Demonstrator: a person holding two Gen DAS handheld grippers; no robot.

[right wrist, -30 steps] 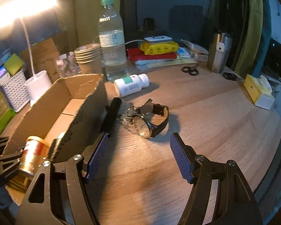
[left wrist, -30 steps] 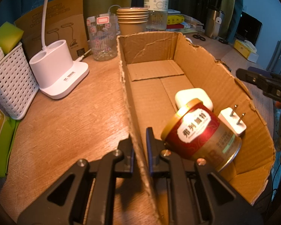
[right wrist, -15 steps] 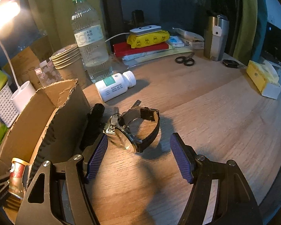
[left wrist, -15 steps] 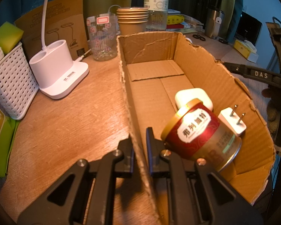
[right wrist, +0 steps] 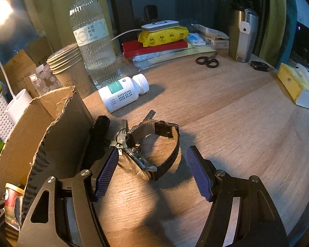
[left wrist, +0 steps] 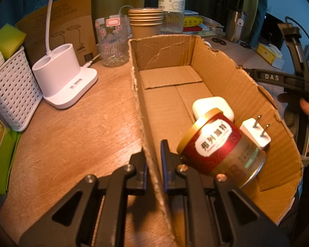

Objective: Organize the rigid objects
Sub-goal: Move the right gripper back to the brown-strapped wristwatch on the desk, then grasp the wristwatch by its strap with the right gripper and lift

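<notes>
My left gripper point(left wrist: 153, 154) is pinching the cardboard box point(left wrist: 226, 76) wall. My right gripper point(right wrist: 152, 164), jaws apart, is hovering around the wristwatch point(right wrist: 154, 154) on the tabletop point(right wrist: 237, 113), marked "DAS".

We see a red-and-gold tin point(left wrist: 220, 146) in the brown cardboard box point(left wrist: 226, 78), a white perforated basket point(left wrist: 10, 94) at left, and a yellow duck-printed pack point(right wrist: 162, 36) in the upper centre.

The left wrist view looks steeply down along its tongs point(left wrist: 153, 154), close over the cardboard box point(left wrist: 222, 72) wall. The right wrist view looks down, close, from outside the box point(right wrist: 57, 127) onto the counter point(right wrist: 237, 123). Both views share the box and the water bottle point(left wrist: 171, 4) point(right wrist: 92, 41).
</notes>
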